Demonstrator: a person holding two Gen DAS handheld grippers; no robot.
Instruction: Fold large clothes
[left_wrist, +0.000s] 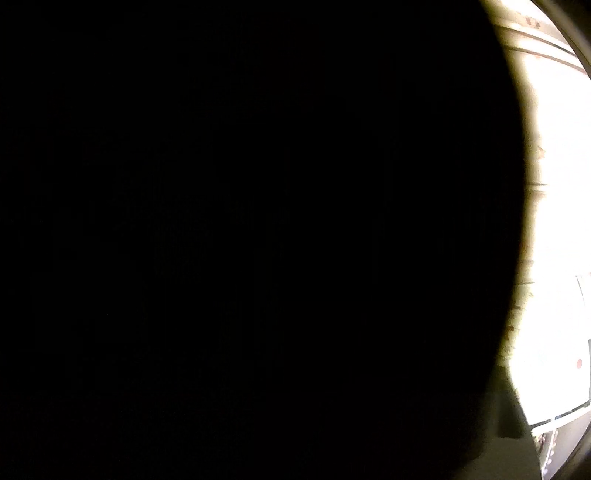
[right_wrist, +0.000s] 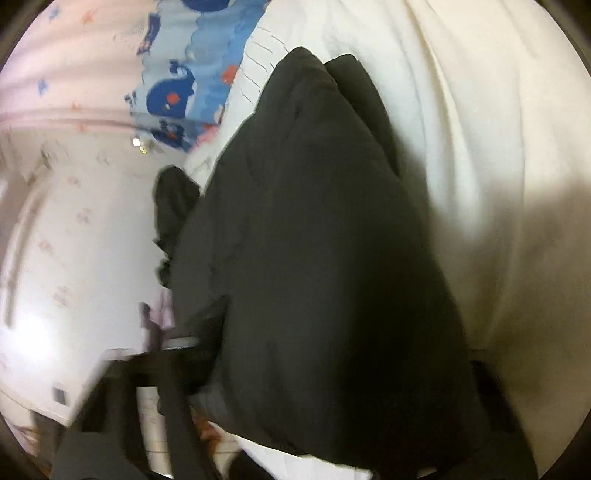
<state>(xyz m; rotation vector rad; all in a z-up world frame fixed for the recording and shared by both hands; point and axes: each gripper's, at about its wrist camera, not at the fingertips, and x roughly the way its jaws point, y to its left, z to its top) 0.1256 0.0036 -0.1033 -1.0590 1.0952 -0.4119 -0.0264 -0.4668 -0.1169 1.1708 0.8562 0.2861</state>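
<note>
Over white bedding (right_wrist: 480, 147) | right claw (right_wrist: 332, 424) buried under black garment (right_wrist: 314, 240) | grip unclear

This looks like a bedroom in a home. A wide white quilt (right_wrist: 480, 147) spreads in soft folds like bedding, and beside it lies a blue cloth printed with whales (right_wrist: 177, 85), the sort made for a child. Pale pink fabric with small stars (right_wrist: 74, 66) hangs or lies behind. A white wall or door with faint pink flower prints (right_wrist: 74, 229) stands near.
</note>
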